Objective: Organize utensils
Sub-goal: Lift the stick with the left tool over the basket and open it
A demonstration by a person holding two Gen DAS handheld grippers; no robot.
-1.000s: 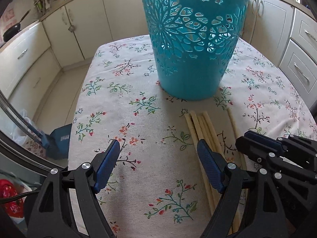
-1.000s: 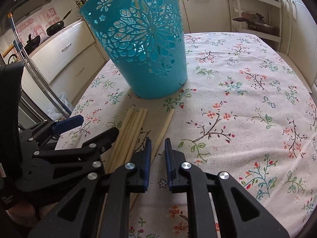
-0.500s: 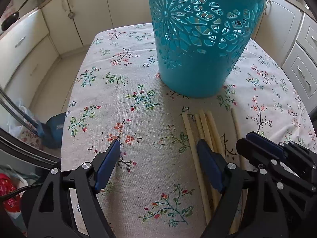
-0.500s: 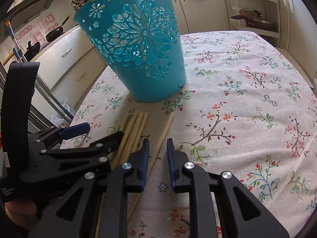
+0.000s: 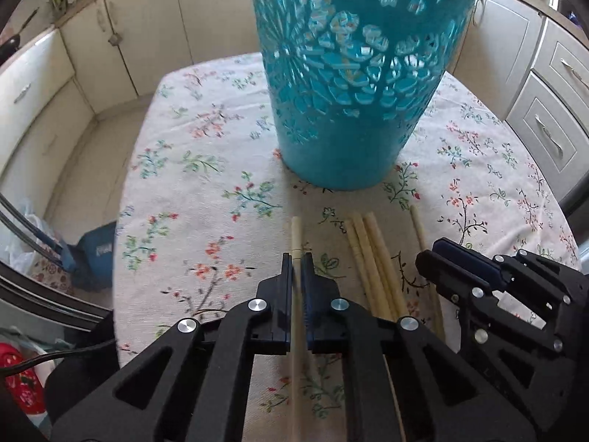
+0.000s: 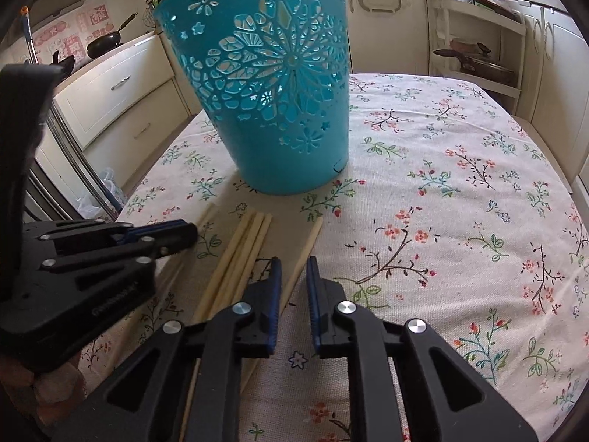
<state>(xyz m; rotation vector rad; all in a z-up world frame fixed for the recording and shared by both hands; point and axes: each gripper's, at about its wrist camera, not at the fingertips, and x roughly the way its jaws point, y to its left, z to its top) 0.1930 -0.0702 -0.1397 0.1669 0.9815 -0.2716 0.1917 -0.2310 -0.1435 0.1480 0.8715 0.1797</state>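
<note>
A teal perforated basket (image 5: pixel 353 84) stands upright on the floral tablecloth; it also shows in the right wrist view (image 6: pixel 272 103). Several pale chopsticks lie in front of it. My left gripper (image 5: pixel 296 261) is shut on one chopstick (image 5: pixel 296 232), apart from the bundle (image 5: pixel 371 254). In the right wrist view, my right gripper (image 6: pixel 293 269) is partly open, its fingers on either side of a single chopstick (image 6: pixel 309 243) on the cloth, not clamping it. The bundle (image 6: pixel 243 250) lies just to its left, and the left gripper (image 6: pixel 184 234) beyond that.
The floral tablecloth (image 6: pixel 460 191) covers the table. Cream kitchen cabinets (image 5: pixel 92 48) surround it. The table's left edge (image 5: pixel 121 221) drops to the floor, where a blue box (image 5: pixel 95 250) sits. A shelf rack with pans (image 6: pixel 478 55) stands at the back right.
My left gripper has shut on the leftmost chopstick, which now sits apart from the bundle. My right gripper has opened slightly over the single chopstick.
</note>
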